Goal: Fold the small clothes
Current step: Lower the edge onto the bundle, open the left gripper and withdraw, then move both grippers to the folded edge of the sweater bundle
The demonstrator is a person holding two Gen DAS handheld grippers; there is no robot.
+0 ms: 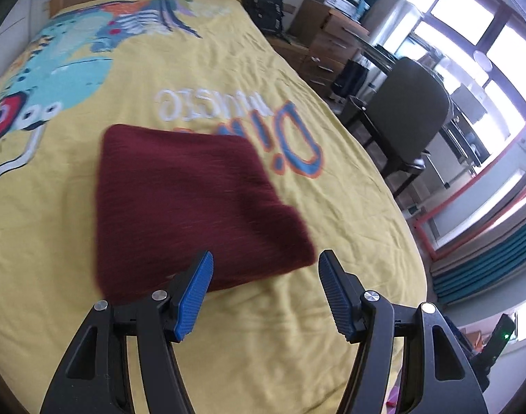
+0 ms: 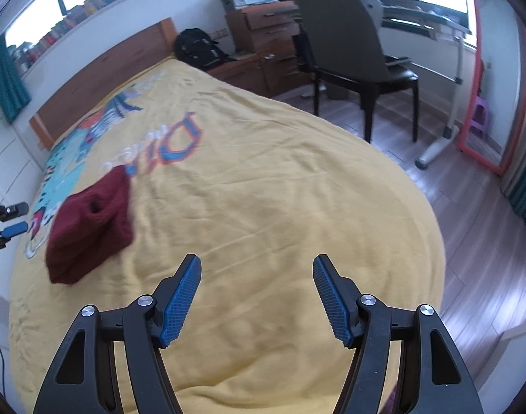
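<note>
Maroon knit garment [image 1: 194, 203], folded into a rough square, is seen lying flat on the yellow printed bedspread [image 1: 332, 234].

In the left wrist view the garment is placed just ahead of the left gripper [image 1: 266, 293], whose blue-padded fingers are spread wide with nothing held between them; the left pad [image 1: 194, 296] is seen over the garment's near edge, though contact cannot be told. In the right wrist view the right gripper [image 2: 256, 296] is likewise held wide apart and empty above bare bedspread [image 2: 263, 207], with the garment [image 2: 90, 220] well off to its left, where an opening in the knit is shown. The left gripper's tips [image 2: 13, 220] are visible at that view's left edge. A dark chair [image 2: 349, 45] and a black backpack [image 2: 197, 48] are seen beyond the bed.
</note>
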